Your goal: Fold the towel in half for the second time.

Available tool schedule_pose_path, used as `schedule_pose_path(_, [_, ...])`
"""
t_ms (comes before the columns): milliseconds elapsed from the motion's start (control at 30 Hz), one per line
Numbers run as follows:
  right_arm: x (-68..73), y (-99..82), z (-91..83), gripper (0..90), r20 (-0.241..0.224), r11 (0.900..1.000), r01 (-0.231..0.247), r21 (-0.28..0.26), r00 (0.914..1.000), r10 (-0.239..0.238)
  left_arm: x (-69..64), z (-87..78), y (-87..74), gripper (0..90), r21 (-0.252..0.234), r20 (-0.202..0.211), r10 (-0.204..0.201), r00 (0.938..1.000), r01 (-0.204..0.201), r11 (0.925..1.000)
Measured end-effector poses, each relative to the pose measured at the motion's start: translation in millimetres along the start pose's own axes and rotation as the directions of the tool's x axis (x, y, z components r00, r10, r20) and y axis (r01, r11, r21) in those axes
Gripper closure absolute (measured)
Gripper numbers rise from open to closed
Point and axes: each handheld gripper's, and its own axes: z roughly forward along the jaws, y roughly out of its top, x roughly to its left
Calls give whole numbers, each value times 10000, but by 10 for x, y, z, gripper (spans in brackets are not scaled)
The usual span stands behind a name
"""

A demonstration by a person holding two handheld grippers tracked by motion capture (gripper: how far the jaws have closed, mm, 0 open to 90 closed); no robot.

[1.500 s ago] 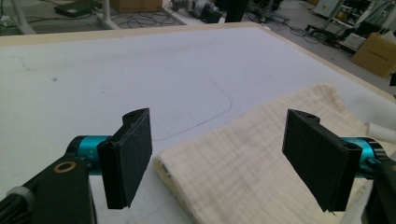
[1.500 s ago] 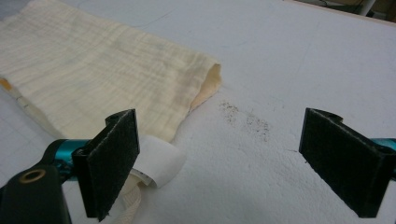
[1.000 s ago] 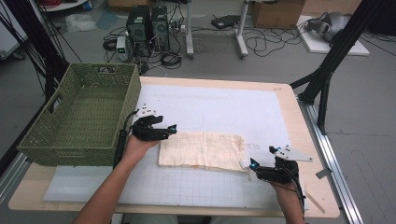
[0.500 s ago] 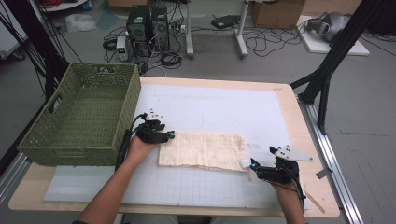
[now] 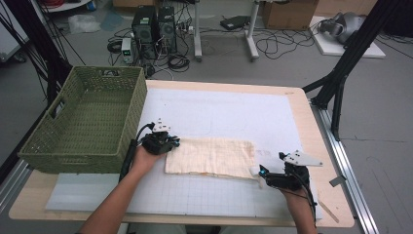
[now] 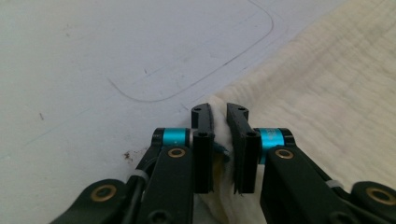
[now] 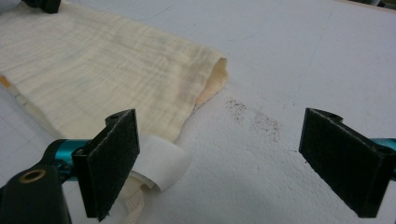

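Observation:
A cream cloth [image 5: 209, 157] lies folded flat on the white mat [image 5: 234, 112]. My left gripper [image 5: 170, 143] sits at the cloth's left end. In the left gripper view its jaws [image 6: 219, 112] have just been closing and now pinch a bunched corner of the cloth [image 6: 327, 93] between the pads. My right gripper [image 5: 260, 174] rests low at the cloth's near right corner. Its jaws [image 7: 222, 126] stand wide open, and the cloth [image 7: 107, 79] lies ahead to the left. A white tag [image 7: 161, 161] curls beside the left pad.
A green woven basket [image 5: 73, 158] stands at the table's left side, close behind my left hand. The wooden table edge [image 5: 311, 126] runs along the right, with a metal rail beyond it. Cables and computer cases sit on the floor behind.
The left gripper slid a little right onto the cloth's left corner and its jaws closed on it. The right gripper stayed still.

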Motion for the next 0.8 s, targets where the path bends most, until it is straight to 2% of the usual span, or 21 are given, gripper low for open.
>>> schedule_pose_path(100, [-11, 34, 42, 116, -141, 9999, -90, 105, 9999, 91, 32, -23, -11, 825, -175, 96, -374, 9993, 375, 9991])
schedule_pose_path(167, [-43, 96, 69, 116, -262, 9996, -281, -12, 9993, 280, 48, -42, -24, 825, -391, 153, -610, 9980, 615, 9973])
schedule_pose_path(267, [-101, 200, 147, 104, -366, 9995, -300, -90, 9989, 296, 52, -57, -30, 824, -511, 221, -708, 9972, 718, 9961])
schedule_pose_path(367, [-177, 283, 280, 104, -405, 9982, -594, 70, 9974, 597, 51, -76, -27, 824, -688, 272, -727, 9970, 745, 9948])
schedule_pose_path(500, [-233, 395, 478, 111, -476, 9969, -513, 602, 9974, 542, 70, -92, -27, 801, -772, 307, -921, 9953, 943, 9925])
schedule_pose_path(600, [-284, 454, 598, 231, -692, 9955, -311, 894, 9969, 373, 75, -89, -34, 800, -810, 336, -995, 9945, 1020, 9915])
schedule_pose_path(700, [-321, 495, 699, 326, -767, 9940, -325, 1046, 9962, 406, 75, -83, -42, 806, -823, 340, -1013, 9943, 1038, 9912])
schedule_pose_path(800, [-312, 537, 819, 376, -982, 9909, -120, 1339, 9948, 253, 75, -78, -43, 811, -823, 321, -993, 9945, 1017, 9914])
